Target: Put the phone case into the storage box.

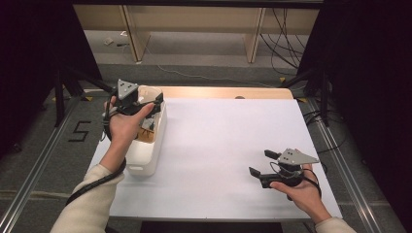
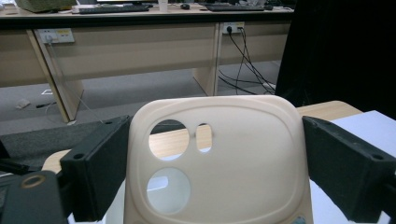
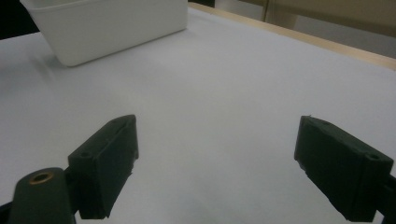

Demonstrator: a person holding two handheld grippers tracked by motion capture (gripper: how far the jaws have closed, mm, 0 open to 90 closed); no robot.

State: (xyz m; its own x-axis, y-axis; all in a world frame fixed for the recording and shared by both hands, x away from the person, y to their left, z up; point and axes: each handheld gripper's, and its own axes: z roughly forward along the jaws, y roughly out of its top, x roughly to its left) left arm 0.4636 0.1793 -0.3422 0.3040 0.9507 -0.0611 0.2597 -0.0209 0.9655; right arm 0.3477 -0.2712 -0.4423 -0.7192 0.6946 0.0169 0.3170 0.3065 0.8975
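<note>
- The left tongs hang over the far end of a white bin that stands at the left edge of the white surface
- In the left gripper view a cream plastic plate with rounded corners stands upright between the 2 black jaws; both jaws lie against its side edges, so the left tongs hold it
- The plate has 3 holes: a round one at upper left, a small oval slot just beside it, and a larger round one below
- Through the holes the wooden edge of the surface and its white cover show
- From the high view the bin is long and narrow, and something brownish lies inside it under the left hand; I cannot tell what it is
- The right tongs are near the front right corner of the surface, well apart from the bin, held by the right hand
- In the right gripper view the 2 jaws stand wide apart over bare white surface with nothing between them; the right tongs point toward the bin, which sits at the upper left of that view
- A grey three-cornered plate tops the right tongs, and another tops the left
- Beyond the surface lie grey floor, wooden desk legs and dark cables
</note>
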